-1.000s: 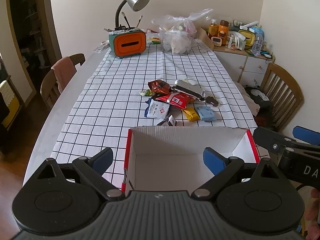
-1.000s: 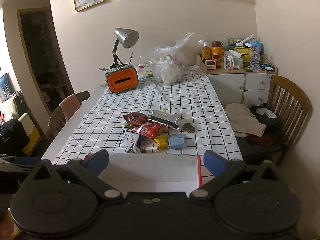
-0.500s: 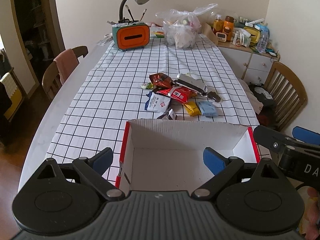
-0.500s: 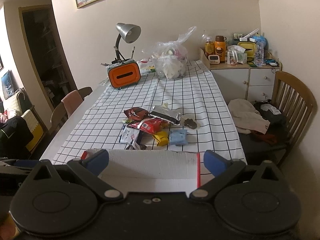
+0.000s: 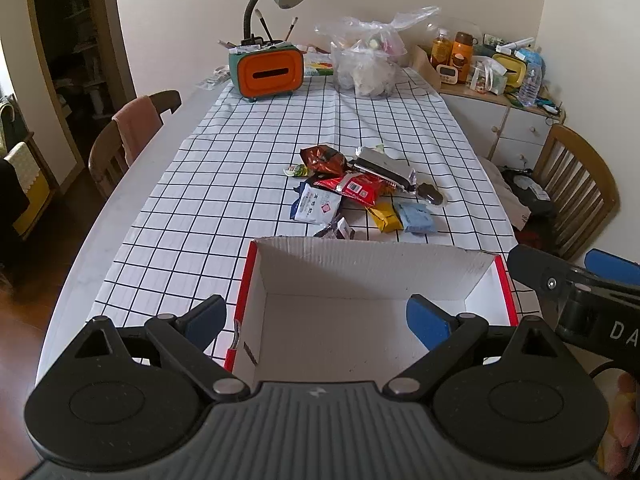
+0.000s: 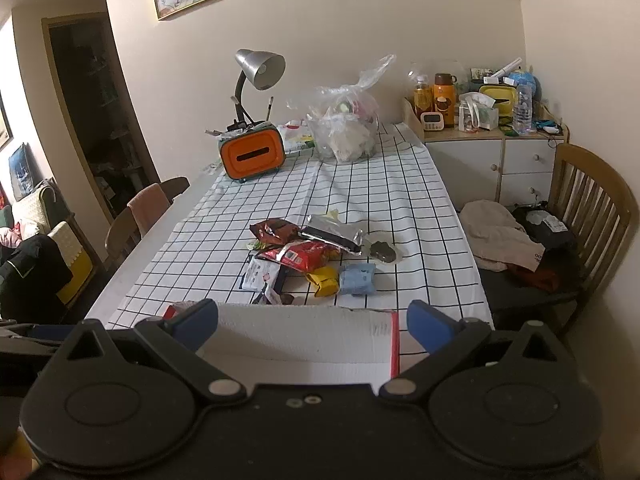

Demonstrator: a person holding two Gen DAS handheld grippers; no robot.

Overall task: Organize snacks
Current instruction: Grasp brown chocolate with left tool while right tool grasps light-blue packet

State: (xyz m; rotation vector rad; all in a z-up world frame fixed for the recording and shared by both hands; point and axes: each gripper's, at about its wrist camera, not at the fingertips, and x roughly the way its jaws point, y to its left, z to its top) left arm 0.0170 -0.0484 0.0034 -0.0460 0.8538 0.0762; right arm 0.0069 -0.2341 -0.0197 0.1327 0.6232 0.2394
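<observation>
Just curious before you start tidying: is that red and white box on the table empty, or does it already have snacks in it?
Empty. The box shows only bare white floor; the snacks lie on the tablecloth beyond it.

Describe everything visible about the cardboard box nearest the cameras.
The box is open-topped corrugated cardboard, white inside, red outside and along its side rims, with a ragged torn far edge. It sits upright and empty on the checked tablecloth, just short of the snack pile. The open left gripper hovers over its near-left side; nothing visibly grips it.
</observation>
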